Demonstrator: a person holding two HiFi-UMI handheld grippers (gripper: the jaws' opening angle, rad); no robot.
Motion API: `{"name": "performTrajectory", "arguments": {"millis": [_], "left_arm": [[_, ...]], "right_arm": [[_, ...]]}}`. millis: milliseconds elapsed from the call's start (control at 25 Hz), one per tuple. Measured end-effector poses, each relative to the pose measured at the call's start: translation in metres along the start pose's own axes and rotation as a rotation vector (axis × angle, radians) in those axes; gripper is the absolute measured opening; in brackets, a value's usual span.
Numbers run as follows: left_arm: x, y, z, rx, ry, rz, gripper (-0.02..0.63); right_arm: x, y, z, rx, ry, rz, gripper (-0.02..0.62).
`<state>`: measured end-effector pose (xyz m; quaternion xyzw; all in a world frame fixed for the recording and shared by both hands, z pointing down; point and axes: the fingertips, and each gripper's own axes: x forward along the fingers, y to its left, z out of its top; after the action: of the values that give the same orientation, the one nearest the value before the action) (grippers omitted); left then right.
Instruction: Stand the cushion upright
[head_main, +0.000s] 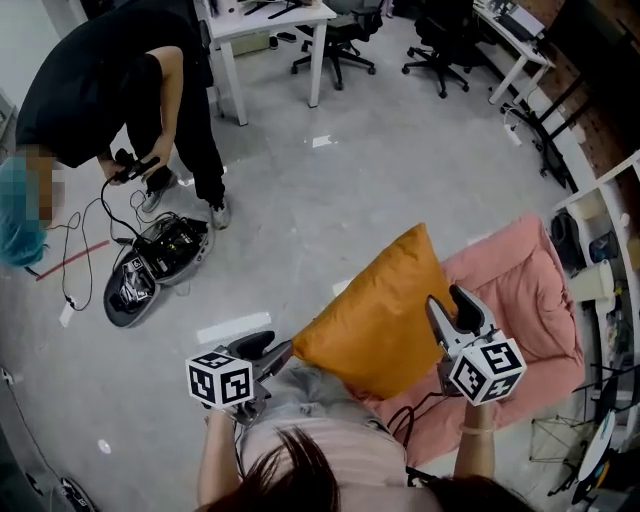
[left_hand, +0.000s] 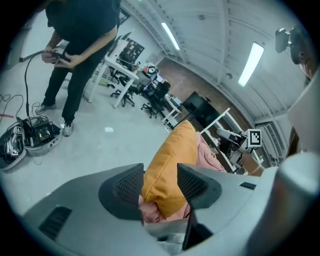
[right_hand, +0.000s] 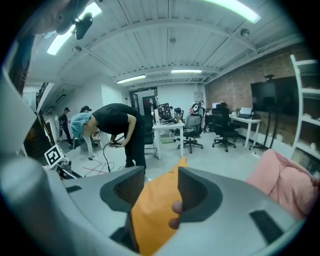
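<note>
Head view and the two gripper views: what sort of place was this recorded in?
Probably an open-plan office or lab. White desks stand with wheeled office chairs on a bare grey floor, and the right gripper view shows a brick wall with a dark screen in front.

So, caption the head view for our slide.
Left gripper and right gripper flank the upright orange cushion on a pink mat.

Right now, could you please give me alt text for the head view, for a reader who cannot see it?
An orange cushion stands up on a pink pad, flanked by the left gripper and right gripper, their fingers apart. Behind, a person in black bends over an open case of cables on the grey floor.
</note>
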<state>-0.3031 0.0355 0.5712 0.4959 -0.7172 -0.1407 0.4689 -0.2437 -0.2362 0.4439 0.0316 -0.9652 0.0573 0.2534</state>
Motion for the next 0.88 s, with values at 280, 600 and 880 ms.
{"name": "performTrajectory", "arguments": {"millis": [280, 600, 880], "left_arm": [[0.009, 0.006, -0.016, -0.048, 0.036, -0.013, 0.207], [0.017, 0.01, -0.035, -0.081, 0.109, -0.055, 0.25], [0.029, 0.015, -0.041, -0.115, 0.12, -0.076, 0.261]], "right_arm": [[0.027, -0.015, 0.004, -0.023, 0.041, 0.018, 0.23], [0.058, -0.03, -0.001, -0.019, 0.098, 0.034, 0.258], [0.083, -0.036, -0.009, -0.026, 0.149, 0.055, 0.282]]}}
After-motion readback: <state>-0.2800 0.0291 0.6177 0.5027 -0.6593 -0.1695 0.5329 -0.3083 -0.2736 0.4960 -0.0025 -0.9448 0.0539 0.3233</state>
